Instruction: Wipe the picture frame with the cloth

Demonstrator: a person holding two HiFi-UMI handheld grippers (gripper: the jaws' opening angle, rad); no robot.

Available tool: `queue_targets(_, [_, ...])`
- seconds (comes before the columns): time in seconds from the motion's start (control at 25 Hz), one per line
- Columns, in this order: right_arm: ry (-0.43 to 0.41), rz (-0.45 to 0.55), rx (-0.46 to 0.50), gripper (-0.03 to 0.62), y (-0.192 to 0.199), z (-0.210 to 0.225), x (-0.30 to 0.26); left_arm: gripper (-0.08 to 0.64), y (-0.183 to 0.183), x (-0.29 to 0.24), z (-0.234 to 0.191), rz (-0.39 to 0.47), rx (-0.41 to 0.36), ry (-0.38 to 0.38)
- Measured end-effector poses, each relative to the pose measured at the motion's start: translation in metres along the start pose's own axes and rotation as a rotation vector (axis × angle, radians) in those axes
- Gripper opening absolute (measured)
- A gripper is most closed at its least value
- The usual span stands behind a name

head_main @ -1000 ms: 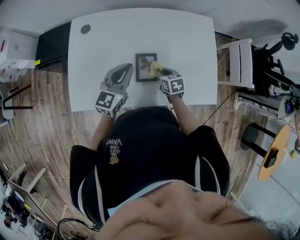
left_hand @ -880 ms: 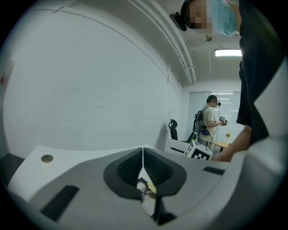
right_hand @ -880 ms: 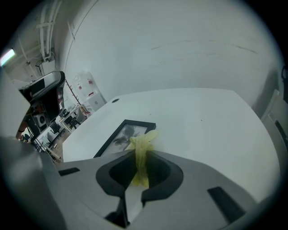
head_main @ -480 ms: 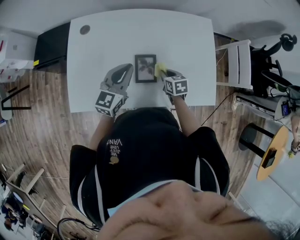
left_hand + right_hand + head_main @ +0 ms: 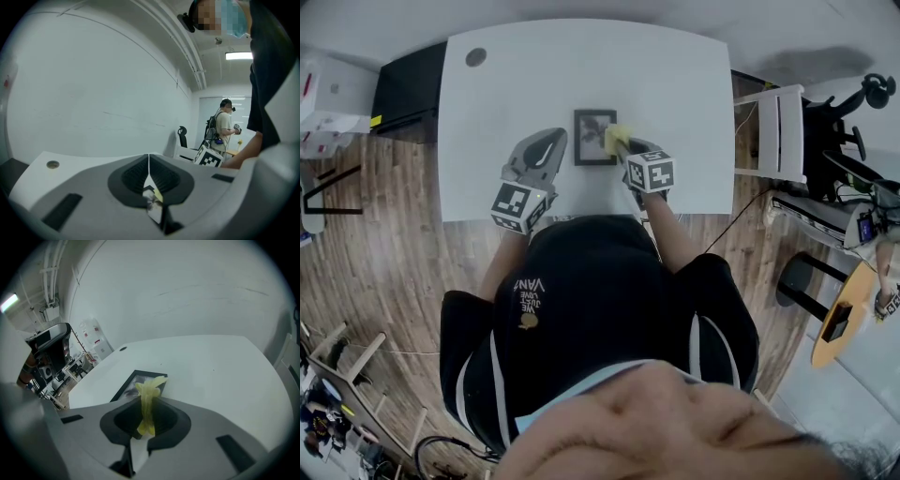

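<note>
Right hand-held gripper (image 5: 149,405) pinches the soft, limp cloth (image 5: 150,386) mid-bunch over a probably light, slide-prone picture frame (image 5: 127,384); left hand-held gripper (image 5: 149,161) closed, empty.

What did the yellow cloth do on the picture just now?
The right gripper, shut on the yellow cloth, slid it a little toward the picture frame's right edge, then brought it back left over the frame. The left gripper stayed shut at the frame's left side, and the frame kept its place on the white table.
</note>
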State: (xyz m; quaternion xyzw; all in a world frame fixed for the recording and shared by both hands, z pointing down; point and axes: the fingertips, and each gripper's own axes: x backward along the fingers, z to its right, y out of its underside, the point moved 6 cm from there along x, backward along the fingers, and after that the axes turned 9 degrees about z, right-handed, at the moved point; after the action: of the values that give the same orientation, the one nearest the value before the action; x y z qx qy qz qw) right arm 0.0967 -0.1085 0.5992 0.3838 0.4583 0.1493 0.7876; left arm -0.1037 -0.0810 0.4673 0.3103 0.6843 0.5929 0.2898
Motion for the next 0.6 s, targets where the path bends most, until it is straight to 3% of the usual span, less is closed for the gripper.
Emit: queue_targets(0.6, [-0.164, -0.004, 0.027, 0.043, -0.006, -0.066, -0.032, 0.017, -0.001, 0.045, -0.013, -0.004, -0.001, -0.115])
